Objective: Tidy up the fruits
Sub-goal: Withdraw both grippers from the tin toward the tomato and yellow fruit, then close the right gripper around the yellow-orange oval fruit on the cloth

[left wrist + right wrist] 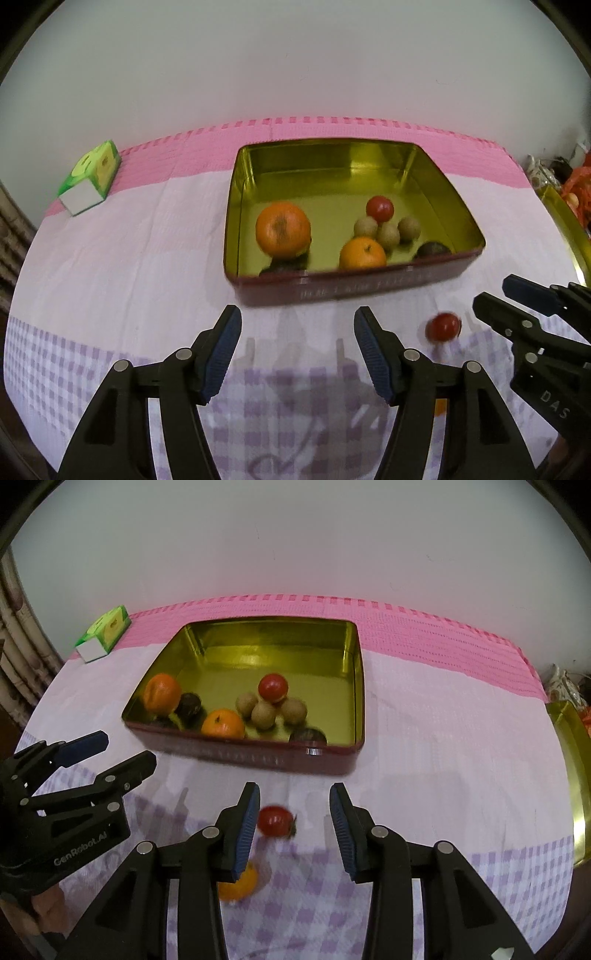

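A green carton (104, 632) lay far left on the pink cloth (424, 716). The gold-lined tin (358, 686) held 2 oranges (161, 693), 3 tan longans (263, 712), a red tomato (273, 687) and dark fruits. The left gripper (297, 349) gaped, empty. The right gripper (293, 829) stood open above a loose, glossy tomato (274, 820); an orange (242, 884) lay just nearer.

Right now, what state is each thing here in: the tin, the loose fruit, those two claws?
Tin: open, holding fruit.
Red fruit on the cloth: loose, ungripped.
Orange on the cloth: loose, partly hidden.
Left gripper: open, empty.
Right gripper: open, pads off the red fruit.
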